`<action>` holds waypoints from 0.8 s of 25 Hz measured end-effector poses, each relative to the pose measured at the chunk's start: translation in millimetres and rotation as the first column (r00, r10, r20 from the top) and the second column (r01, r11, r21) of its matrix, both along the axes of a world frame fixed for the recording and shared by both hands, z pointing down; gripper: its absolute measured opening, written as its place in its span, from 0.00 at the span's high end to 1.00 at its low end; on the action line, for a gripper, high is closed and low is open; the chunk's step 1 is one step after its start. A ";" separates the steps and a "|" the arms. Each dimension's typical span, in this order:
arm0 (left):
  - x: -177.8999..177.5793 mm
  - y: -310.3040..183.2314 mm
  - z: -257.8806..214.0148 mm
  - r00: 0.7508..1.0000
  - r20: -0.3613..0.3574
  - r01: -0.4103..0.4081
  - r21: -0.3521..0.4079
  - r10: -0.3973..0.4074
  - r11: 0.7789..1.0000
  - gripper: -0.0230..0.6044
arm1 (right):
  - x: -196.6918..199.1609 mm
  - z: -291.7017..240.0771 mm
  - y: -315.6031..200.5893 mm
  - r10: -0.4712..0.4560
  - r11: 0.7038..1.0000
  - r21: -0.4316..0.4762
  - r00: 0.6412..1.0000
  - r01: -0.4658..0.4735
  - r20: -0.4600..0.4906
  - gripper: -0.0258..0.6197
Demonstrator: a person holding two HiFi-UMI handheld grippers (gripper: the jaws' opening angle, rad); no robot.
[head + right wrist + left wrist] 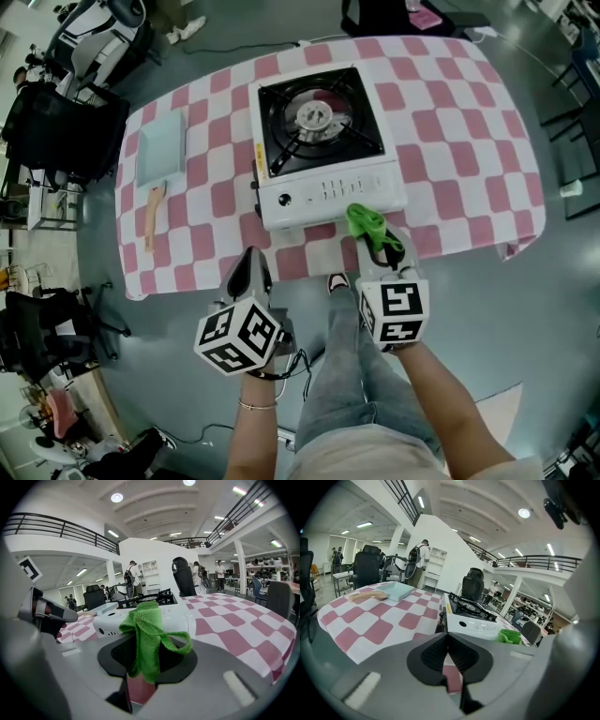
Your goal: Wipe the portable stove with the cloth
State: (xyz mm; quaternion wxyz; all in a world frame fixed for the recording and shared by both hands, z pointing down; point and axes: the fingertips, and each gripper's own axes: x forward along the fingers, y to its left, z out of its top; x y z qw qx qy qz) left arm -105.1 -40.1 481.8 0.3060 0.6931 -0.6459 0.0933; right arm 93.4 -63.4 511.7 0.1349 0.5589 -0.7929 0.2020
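Stove [323, 141] stands on the table [469, 141], central and close to the near edge. A board [161, 145] lies well apart to the stove's left.

Cloth [370, 230], green, is clenched in the right tool [380, 246], bunched and standing up out of the jaws. It sits at the stove's near right corner; whether it touches the casing cannot be told. Left tool [251, 272] is clenched on nothing, jaws together, held off the stove's near left corner on the person's side.

Assessment: wiping appears not yet begun, and the step in hand is bringing the cloth onto the stove. To do it well:
- Lay the bunched end flat on the white panel.
- Press lightly and draw steady strokes along the panel.
- Keep the jaw tips off the casing.
- Work round the pan support and burner, which would likely snag loose folds.
- Use the free tool to steady the stove's left side should it slide.

Orientation: the stove's long axis appears to run from the person outward, white panel end nearest and burner end beyond. The body sits slightly skew to the table's checks.
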 end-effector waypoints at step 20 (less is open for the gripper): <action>35.7 -16.7 -8.7 0.999 -0.004 -0.036 0.016 0.036 0.999 0.96 | 57.0 0.3 -3.0 0.075 0.997 -0.013 0.997 -0.075 -0.018 0.79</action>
